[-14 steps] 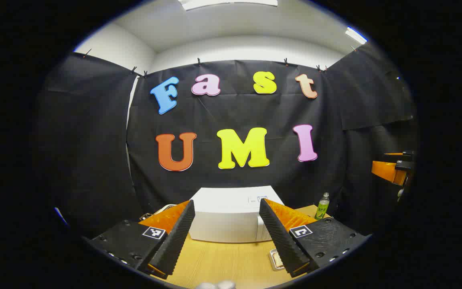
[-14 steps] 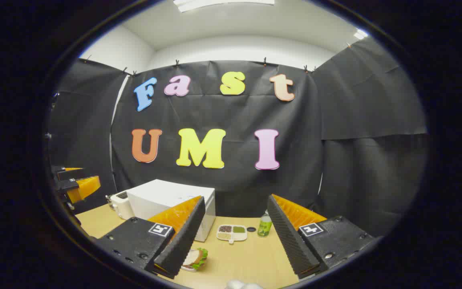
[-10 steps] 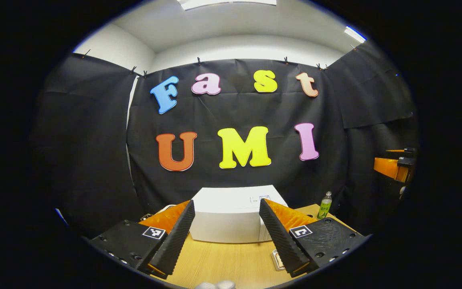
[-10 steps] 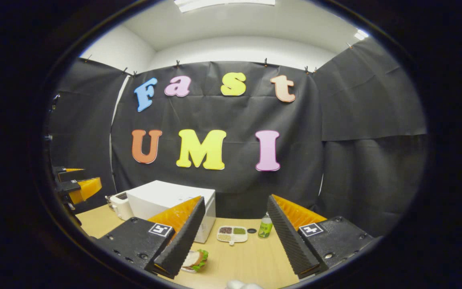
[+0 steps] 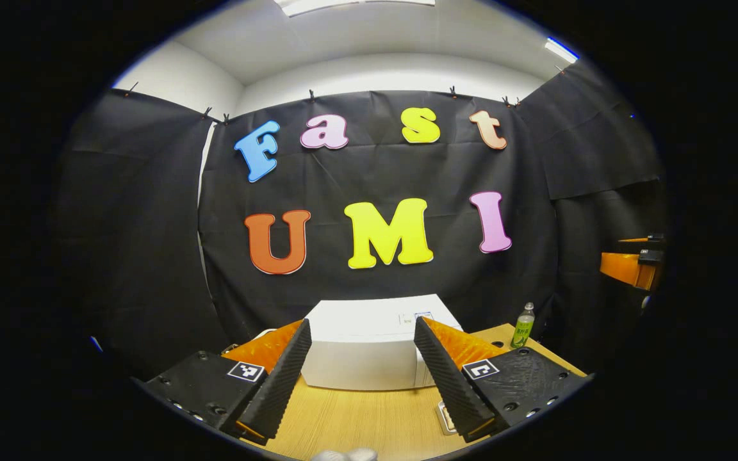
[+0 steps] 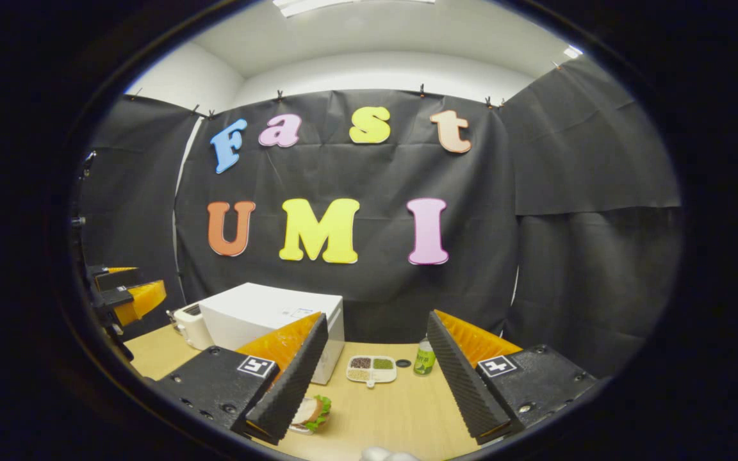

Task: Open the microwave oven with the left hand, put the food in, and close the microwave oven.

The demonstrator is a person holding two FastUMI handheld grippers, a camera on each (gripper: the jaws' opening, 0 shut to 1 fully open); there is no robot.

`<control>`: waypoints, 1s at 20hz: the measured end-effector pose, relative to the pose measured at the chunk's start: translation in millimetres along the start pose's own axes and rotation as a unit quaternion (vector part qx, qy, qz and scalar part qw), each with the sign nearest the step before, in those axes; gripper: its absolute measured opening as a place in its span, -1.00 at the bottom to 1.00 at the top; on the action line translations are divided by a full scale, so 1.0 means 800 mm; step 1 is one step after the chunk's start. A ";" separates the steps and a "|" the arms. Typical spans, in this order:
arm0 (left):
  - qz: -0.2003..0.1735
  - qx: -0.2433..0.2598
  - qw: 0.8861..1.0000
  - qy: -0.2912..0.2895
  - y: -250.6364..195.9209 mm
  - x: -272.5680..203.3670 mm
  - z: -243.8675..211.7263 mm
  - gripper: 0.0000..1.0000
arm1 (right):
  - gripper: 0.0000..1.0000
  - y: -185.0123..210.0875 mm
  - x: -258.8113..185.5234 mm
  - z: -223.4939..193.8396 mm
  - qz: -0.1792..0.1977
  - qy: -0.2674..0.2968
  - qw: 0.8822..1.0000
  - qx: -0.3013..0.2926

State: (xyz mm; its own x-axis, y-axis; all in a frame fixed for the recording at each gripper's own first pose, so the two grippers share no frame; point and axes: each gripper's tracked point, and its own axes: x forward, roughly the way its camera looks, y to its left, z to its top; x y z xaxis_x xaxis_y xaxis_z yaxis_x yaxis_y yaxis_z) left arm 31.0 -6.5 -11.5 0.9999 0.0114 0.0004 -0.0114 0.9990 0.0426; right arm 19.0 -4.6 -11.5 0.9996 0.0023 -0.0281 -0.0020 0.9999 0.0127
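A: Where is the microwave (image 5: 369, 346) now?

B: It stands on the counter (image 5: 369, 419), close to the back wall, straight ahead of the left gripper (image 5: 362, 378). Its door looks closed, I think. In the left gripper view it sits just between the two fingers, so I judge the left hand is lined up on it to go for the door.

A: And the fingers of that gripper?

B: Spread wide, with nothing between them. They are well apart from the microwave, so the opening is not yet begun.

A: What about the food?

B: A sandwich (image 6: 312, 413) lies on the counter, near the front, partly hidden behind the left finger of the right gripper (image 6: 375, 378). It is on the right of the microwave, so the right hand can take it while the left hand works the door. That is my guess about the placing.

A: Is the right gripper holding it?

B: No. Its fingers are spread too and empty, above the counter.

A: Other things?

B: A small tray (image 6: 372, 370) with compartments and a green bottle (image 6: 425, 362) stand farther back, beside the microwave. A toaster (image 6: 191, 323) is on its other side. They seem not in the way.
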 end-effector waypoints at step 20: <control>-0.071 -0.022 0.995 0.072 -0.168 0.228 -0.277 0.88 | 0.93 -0.065 -0.054 0.002 -0.057 0.030 0.996 -0.061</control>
State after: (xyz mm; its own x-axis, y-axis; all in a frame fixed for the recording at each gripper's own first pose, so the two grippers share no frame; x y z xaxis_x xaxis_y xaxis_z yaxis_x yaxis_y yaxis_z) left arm 215.0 -129.3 -238.2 0.9811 -0.1274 -0.1454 0.1271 0.9918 -0.0115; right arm -24.1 -57.0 -9.5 0.9900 -0.1142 -0.0831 0.1043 0.9879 -0.1150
